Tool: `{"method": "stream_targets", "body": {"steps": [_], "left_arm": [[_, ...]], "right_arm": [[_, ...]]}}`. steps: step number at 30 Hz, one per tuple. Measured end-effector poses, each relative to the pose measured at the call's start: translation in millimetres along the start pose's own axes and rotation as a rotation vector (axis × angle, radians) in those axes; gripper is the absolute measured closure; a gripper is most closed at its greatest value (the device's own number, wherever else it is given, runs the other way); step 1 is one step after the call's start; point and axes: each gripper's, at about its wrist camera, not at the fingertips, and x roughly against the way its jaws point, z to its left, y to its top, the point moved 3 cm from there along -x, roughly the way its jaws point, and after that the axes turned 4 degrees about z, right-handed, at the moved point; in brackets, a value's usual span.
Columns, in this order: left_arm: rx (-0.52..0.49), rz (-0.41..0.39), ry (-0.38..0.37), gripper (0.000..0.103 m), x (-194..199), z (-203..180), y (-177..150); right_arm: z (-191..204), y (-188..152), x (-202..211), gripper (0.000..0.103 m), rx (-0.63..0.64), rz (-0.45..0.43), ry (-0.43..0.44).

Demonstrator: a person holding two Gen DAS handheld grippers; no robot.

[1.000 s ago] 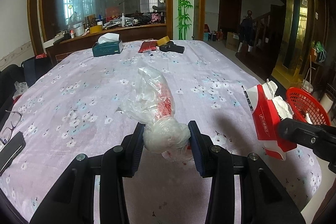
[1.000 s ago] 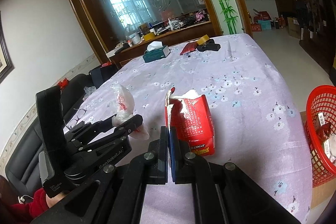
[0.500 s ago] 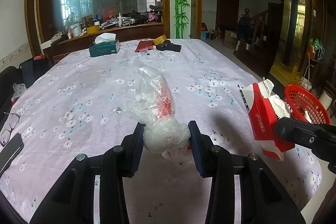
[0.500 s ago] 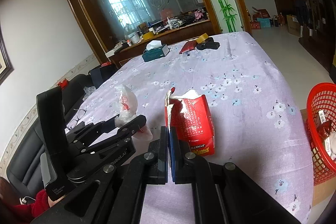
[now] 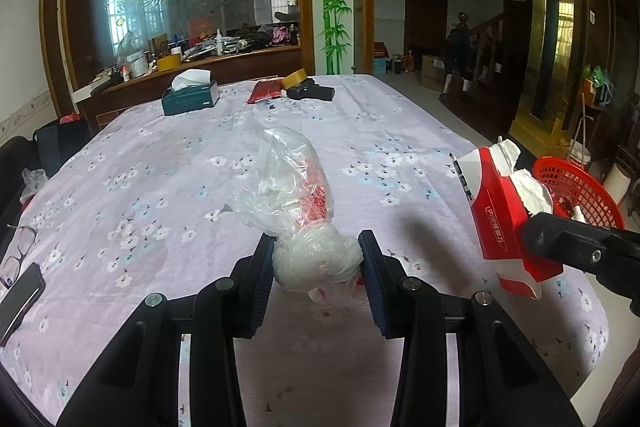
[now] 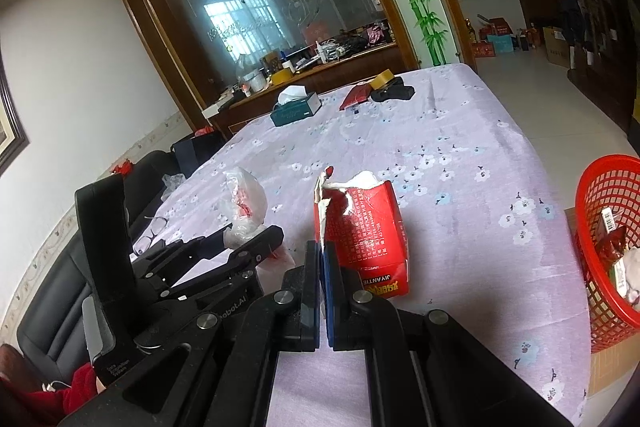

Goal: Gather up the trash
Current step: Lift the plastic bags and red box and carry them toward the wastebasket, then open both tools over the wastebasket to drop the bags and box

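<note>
Left gripper (image 5: 318, 263) is clamped on the knotted neck of the plastic bag (image 5: 294, 187), just above the table (image 5: 160, 163). Bag looks light, soft, slippery; the knot is the sound hold. Right gripper (image 6: 323, 263), jaws nearly together, pinches a torn edge of the red carton (image 6: 362, 227); thin card, may tear. Basket (image 6: 608, 187) is cut off at frame edge; bag contents unclear.

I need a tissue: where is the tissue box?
The tissue box sits at the table's far end, left of the red packet and tape roll, just before the cluttered counter.
</note>
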Motion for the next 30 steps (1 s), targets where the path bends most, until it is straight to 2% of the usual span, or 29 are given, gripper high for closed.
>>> {"method": "stream_targets", "body": {"steps": [13,18,21,30], "left_arm": [[-0.03,0.024,-0.078,0.063,-8.6,-23.4,16.1],[-0.039,0.052,-0.18,0.063,-10.2,-48.7,31.2],[-0.072,0.038,-0.209,0.063,-6.9,-70.6,41.1],[-0.144,0.052,-0.379,0.063,-3.0,-148.1,66.1]], "right_arm": [[-29.7,6.2,18.4,0.1,-0.066,-0.044,-0.02],[-47.2,10.0,36.6,0.1,-0.099,-0.083,-0.042],[-61.6,12.8,51.7,0.1,-0.124,-0.115,-0.062],[-123.2,12.9,119.4,0.1,-0.236,-0.245,-0.161]]}}
